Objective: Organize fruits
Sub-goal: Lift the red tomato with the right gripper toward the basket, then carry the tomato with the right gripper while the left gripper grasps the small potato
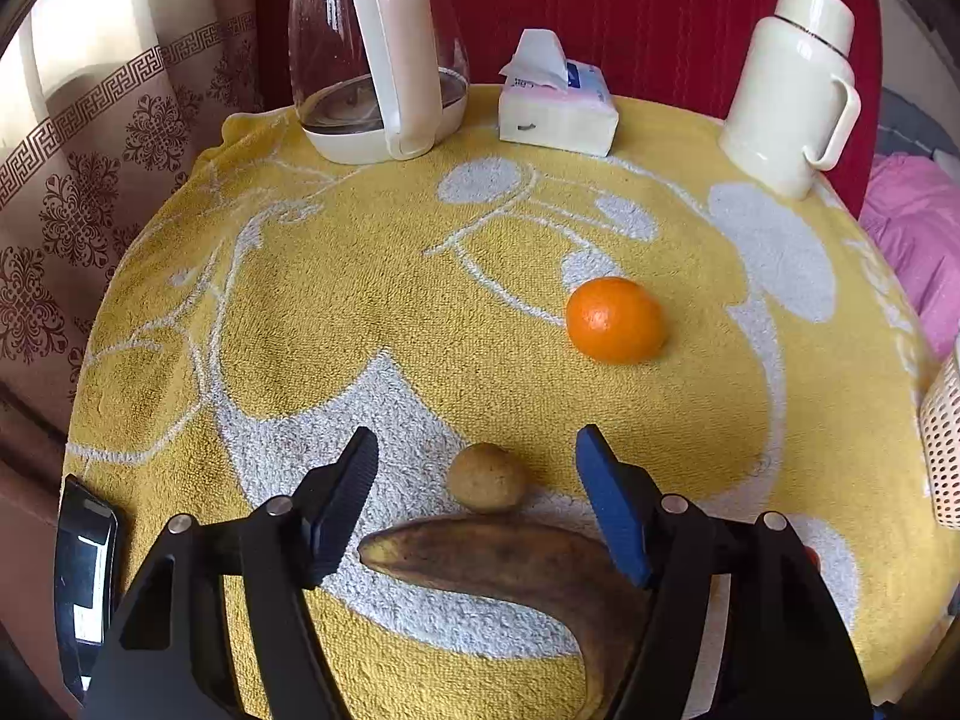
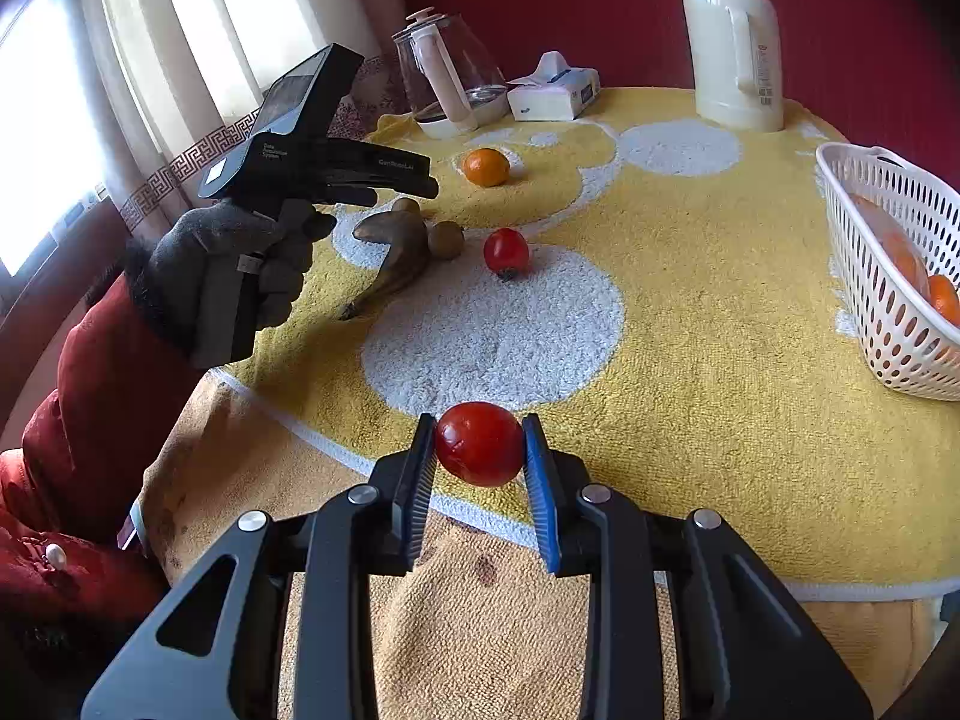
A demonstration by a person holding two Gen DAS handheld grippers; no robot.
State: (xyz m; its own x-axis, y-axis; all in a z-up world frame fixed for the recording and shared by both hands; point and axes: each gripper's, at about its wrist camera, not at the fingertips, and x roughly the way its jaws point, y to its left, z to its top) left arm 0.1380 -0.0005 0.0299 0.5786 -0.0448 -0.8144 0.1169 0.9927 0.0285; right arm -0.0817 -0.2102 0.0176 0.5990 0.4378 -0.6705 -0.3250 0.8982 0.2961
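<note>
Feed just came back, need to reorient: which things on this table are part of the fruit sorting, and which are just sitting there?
Job items: red fruit in right claw; loose red fruit; orange; banana; brown fruit; white basket.

Bystanders: glass kettle; tissue pack; cream thermos.

Left gripper point(image 1: 477, 468) points down at a round table covered by a yellow towel point(image 1: 360, 312) with white cartoon shapes. Jaws stand apart, not pressing on anything. Between them, a small brown kiwi point(image 1: 487, 477) lies on a white patch. Just in front of it, touching or nearly so, a dark overripe banana point(image 1: 510, 564) curves under the blue-padded finger point(image 1: 612, 510). An orange point(image 1: 615, 319) sits well apart, further back to the right. At the far edge: glass kettle point(image 1: 375, 54) with pale handle, tissue pack point(image 1: 555, 105), cream thermos jug point(image 1: 792, 84). A white perforated basket point(image 1: 942, 450) shows at the right edge. Patterned curtain point(image 1: 90, 192) on the left.
</note>
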